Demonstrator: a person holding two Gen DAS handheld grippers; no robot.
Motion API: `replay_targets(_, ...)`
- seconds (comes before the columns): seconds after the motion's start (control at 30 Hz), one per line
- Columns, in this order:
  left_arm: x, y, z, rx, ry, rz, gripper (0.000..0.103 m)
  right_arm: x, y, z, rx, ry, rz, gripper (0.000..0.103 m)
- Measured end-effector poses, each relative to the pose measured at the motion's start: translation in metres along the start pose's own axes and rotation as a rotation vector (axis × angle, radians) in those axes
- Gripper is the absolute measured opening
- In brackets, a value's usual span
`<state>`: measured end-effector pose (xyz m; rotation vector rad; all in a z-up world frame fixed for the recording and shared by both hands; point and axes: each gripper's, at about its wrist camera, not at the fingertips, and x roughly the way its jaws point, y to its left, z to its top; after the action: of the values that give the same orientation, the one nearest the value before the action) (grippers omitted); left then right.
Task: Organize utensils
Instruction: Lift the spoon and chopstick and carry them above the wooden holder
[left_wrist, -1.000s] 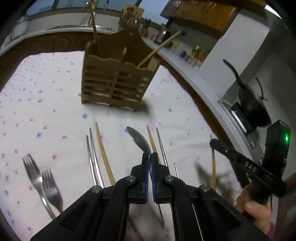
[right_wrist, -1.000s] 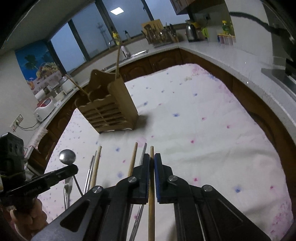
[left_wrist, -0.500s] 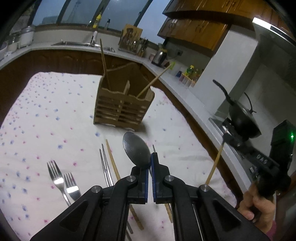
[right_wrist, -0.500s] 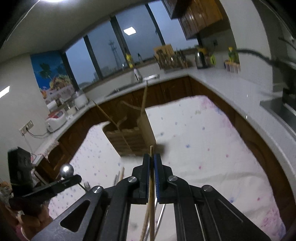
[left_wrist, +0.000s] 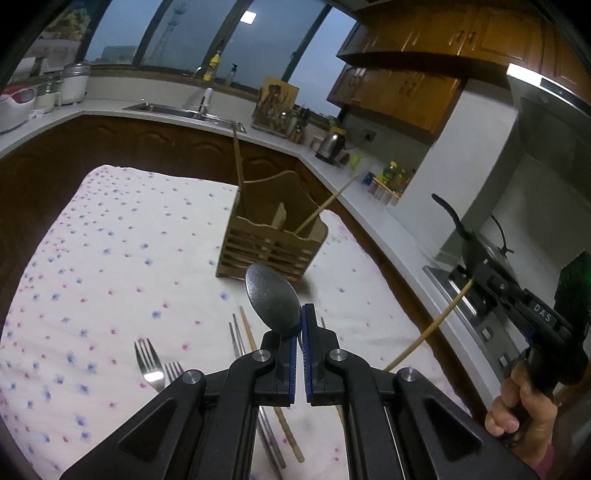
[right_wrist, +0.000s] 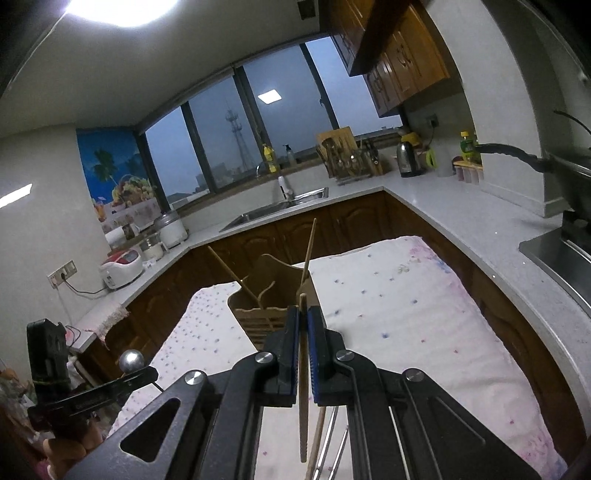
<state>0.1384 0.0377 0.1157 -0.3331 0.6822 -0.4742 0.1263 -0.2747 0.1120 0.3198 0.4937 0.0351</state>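
Left wrist view, left tongs (left_wrist: 299, 328) clamp spoon (left_wrist: 272, 301), right tongs (right_wrist: 303, 325) clamp chopstick (right_wrist: 303, 384), caddy (left_wrist: 271, 238) ahead.

We note a white cloth (left_wrist: 110, 236) sprinkled with blue and pink flowers; at twelve o'clock, a tan slatted holder (left_wrist: 271, 240); a silver spoon (left_wrist: 273, 299); black grippers with blue pads (left_wrist: 293, 363); a pale wooden chopstick (right_wrist: 303, 373).

We see the caddy (left_wrist: 271, 240) on the tablecloth (left_wrist: 110, 258), two chopsticks (left_wrist: 325, 206) in it, forks (left_wrist: 149, 363) lying front-left.
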Motion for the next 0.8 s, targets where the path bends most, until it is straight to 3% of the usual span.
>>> replay_targets(0.8, 0.002, 0.023, 0.031, -0.015, -0.053, 0.039, 0.001, 0.021, 0.008, 0.02, -0.004, -0.028, 0.04, 0.005)
